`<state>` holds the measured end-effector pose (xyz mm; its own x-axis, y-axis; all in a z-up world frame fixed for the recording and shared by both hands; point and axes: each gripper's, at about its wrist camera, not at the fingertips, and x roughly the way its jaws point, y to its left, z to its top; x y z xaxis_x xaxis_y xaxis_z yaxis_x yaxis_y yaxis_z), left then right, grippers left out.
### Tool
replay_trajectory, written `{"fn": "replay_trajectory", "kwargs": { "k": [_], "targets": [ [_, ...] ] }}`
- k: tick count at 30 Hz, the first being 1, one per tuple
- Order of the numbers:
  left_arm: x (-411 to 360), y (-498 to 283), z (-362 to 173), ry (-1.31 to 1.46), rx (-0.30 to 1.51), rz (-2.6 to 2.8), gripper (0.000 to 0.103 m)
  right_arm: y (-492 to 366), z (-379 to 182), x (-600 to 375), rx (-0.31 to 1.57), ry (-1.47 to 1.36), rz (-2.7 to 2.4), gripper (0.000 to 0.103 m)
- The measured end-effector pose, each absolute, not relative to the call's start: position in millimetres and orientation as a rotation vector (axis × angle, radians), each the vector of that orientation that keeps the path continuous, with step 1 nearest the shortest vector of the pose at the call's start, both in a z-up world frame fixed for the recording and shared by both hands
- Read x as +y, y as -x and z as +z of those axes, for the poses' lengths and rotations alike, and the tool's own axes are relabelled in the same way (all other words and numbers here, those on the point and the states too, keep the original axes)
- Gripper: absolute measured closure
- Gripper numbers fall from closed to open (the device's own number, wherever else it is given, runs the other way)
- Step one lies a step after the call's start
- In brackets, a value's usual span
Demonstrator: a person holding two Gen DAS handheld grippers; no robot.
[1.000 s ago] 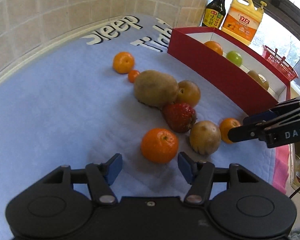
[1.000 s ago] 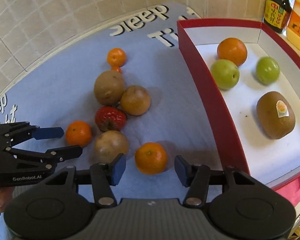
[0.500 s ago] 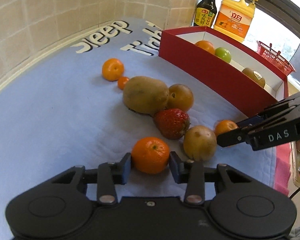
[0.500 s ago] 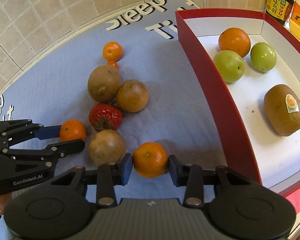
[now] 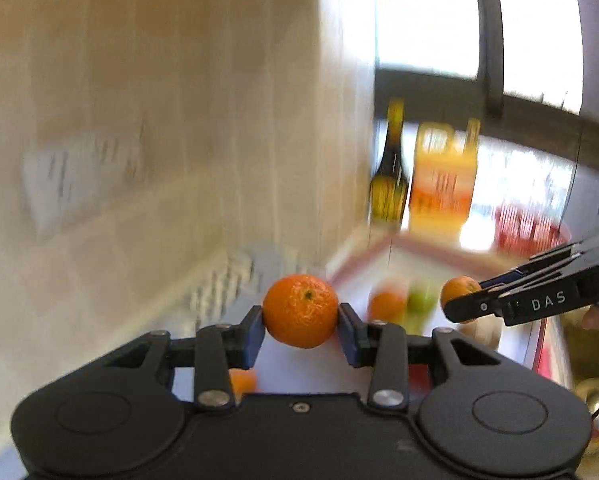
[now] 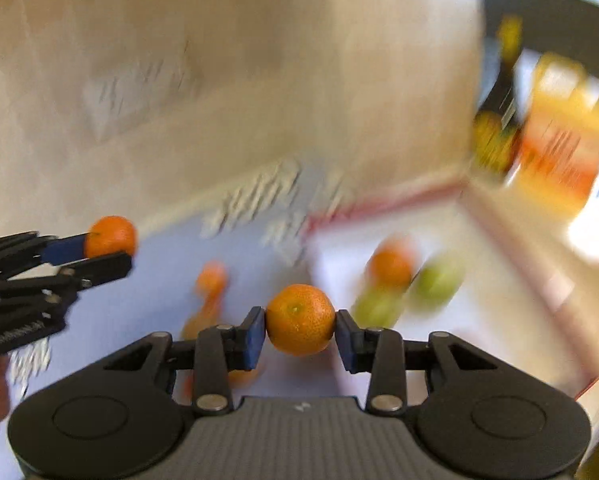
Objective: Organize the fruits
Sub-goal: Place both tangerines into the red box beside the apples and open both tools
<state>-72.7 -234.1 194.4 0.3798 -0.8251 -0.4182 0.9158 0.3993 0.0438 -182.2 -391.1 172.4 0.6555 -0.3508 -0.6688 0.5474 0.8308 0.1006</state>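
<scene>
My left gripper (image 5: 300, 326) is shut on an orange mandarin (image 5: 300, 310) and holds it up in the air. My right gripper (image 6: 300, 330) is shut on a second mandarin (image 6: 300, 319), also lifted. Each gripper shows in the other's view: the right one (image 5: 465, 300) at right, the left one (image 6: 111, 246) at left, both with their mandarins. The red box (image 6: 379, 200) lies ahead, blurred, with an orange (image 6: 391, 266) and green fruits (image 6: 435, 282) inside. Other fruits on the blue mat (image 6: 139, 308) are mostly hidden or blurred.
A tiled wall (image 5: 159, 100) fills the upper left of both views. A dark bottle (image 5: 389, 176) and an orange jug (image 5: 443, 176) stand behind the box by the window. A red basket (image 5: 527, 228) sits at far right. Everything beyond the grippers is motion-blurred.
Both grippers closed on their mandarins, lifted them off the mat and tilted upward toward the wall and box.
</scene>
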Motion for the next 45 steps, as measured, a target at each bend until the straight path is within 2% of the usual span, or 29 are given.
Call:
{"fn": "replay_trajectory", "kwargs": {
  "k": [5,9,18,21,27,37,45],
  "targets": [
    [-291.8,84.0,246.2,-0.248,0.267,-1.263,0.056,221.1,230.5,-437.0,0.487,-0.268,-0.688,0.063],
    [-343.0,80.2,251.3,-0.239,0.294,-1.359,0.056,247.7,234.5,-473.2,0.443,-0.294,-0.801,0.063],
    [-457.8,74.6,162.3,-0.355,0.677,-1.482,0.056,264.6,158.7,-524.3,0.588,-0.47,-0.896,0.063],
    [-472.8,71.3,132.7,-0.38,0.795,-1.501,0.056,264.2,138.5,-531.4,0.634,-0.486,-0.916,0.063],
    [-496.4,71.4,88.5,-0.463,0.919,-1.455,0.056,259.6,103.5,-537.8,0.709,-0.541,-0.892,0.063],
    [-506.0,80.5,66.7,-0.553,0.976,-1.47,0.055,252.9,68.3,-553.1,0.801,-0.625,-0.887,0.063],
    [-504.5,78.1,57.7,-0.577,1.001,-1.459,0.055,247.4,64.5,-554.0,0.83,-0.628,-0.888,0.063]
  ]
}}
